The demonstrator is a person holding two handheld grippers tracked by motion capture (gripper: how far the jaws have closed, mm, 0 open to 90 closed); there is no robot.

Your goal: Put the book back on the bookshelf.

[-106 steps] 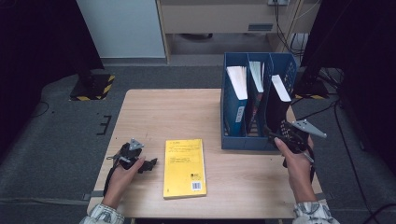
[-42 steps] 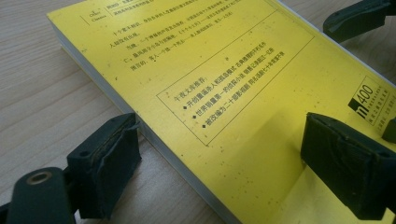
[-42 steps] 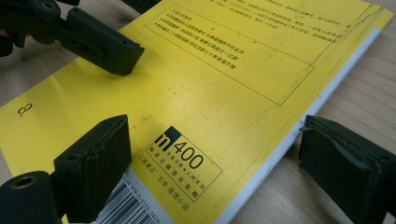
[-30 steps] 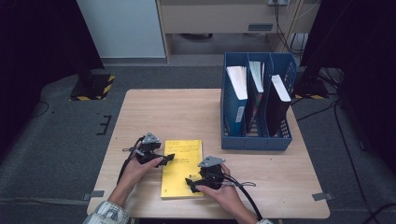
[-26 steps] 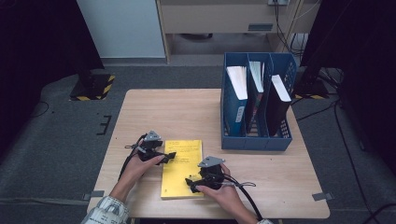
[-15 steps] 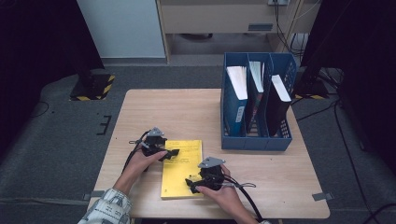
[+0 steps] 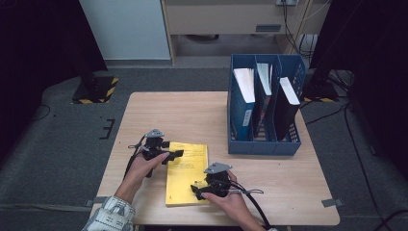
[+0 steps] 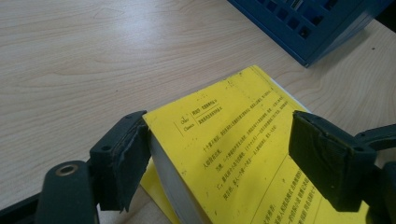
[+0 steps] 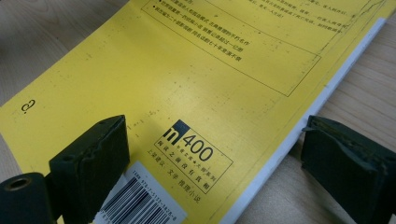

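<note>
A yellow book (image 7: 187, 173) lies flat on the wooden table (image 7: 192, 113), toward the near edge and a little left of the middle, with its printed cover facing up. The left gripper (image 7: 177, 153) sits at the book's far left corner, held by the person's left hand (image 7: 144, 166), and in the left gripper view its 2 jaws stand wide apart with that corner of the book (image 8: 243, 154) between them: the left jaw is close against the spine side, where the white page block shows raised a little off the bottom cover, while the right jaw is over the yellow cover, and neither is closed on anything. The right gripper (image 7: 195, 188) is at the book's near right corner, held by the right hand (image 7: 231, 204), and in the right gripper view its jaws are also spread wide, one resting over the cover by the barcode (image 9: 140, 203) and the "400" mark, the other just past the book's white page edge above the bare wood, gripping nothing. A blue file holder (image 7: 264, 113) with 3 compartments stands on the far right part of the table, well apart from the book, with upright books or folders in its slots. A cable (image 7: 255, 207) trails from the right gripper toward the near edge
</note>
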